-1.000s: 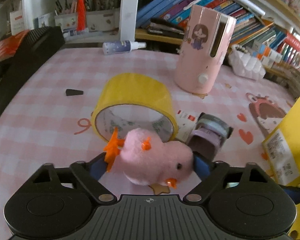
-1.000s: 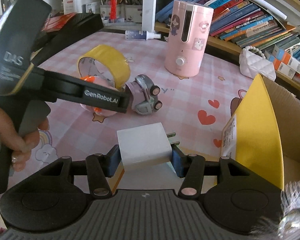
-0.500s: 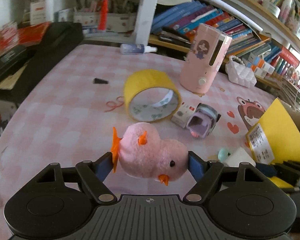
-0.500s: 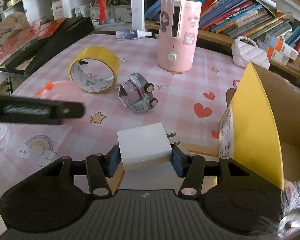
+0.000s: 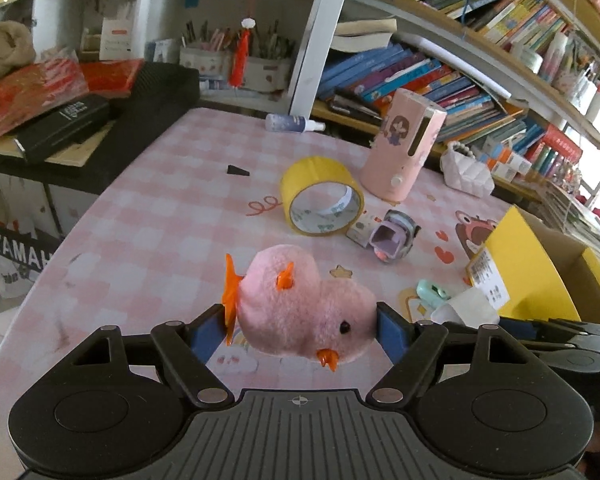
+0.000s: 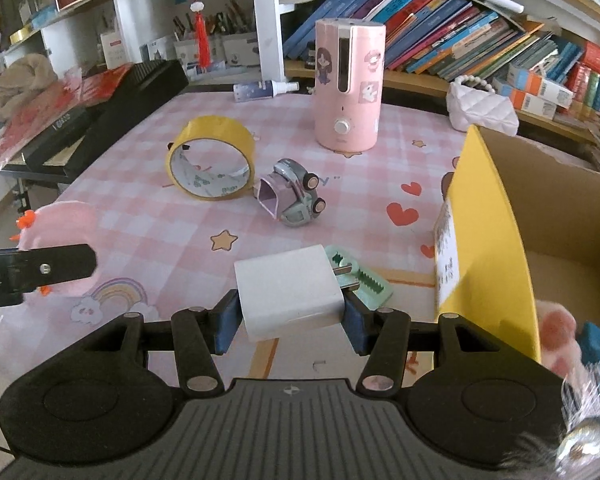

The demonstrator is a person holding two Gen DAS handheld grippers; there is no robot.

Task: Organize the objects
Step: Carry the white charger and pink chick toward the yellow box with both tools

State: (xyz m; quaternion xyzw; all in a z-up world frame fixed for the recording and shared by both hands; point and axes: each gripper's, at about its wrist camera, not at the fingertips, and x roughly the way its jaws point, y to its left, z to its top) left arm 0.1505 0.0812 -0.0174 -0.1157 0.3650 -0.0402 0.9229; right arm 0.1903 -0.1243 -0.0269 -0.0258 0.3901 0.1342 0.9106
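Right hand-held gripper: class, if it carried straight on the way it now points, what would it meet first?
Probably the mint-green comb-like item on the table just beyond the white charger the right hand-held gripper holds; depth is uncertain.

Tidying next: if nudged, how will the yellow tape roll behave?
The yellow tape roll stands on its edge on the table, so a sideways nudge would probably roll it. It looks stiff and hollow, likely light, and may topple flat.
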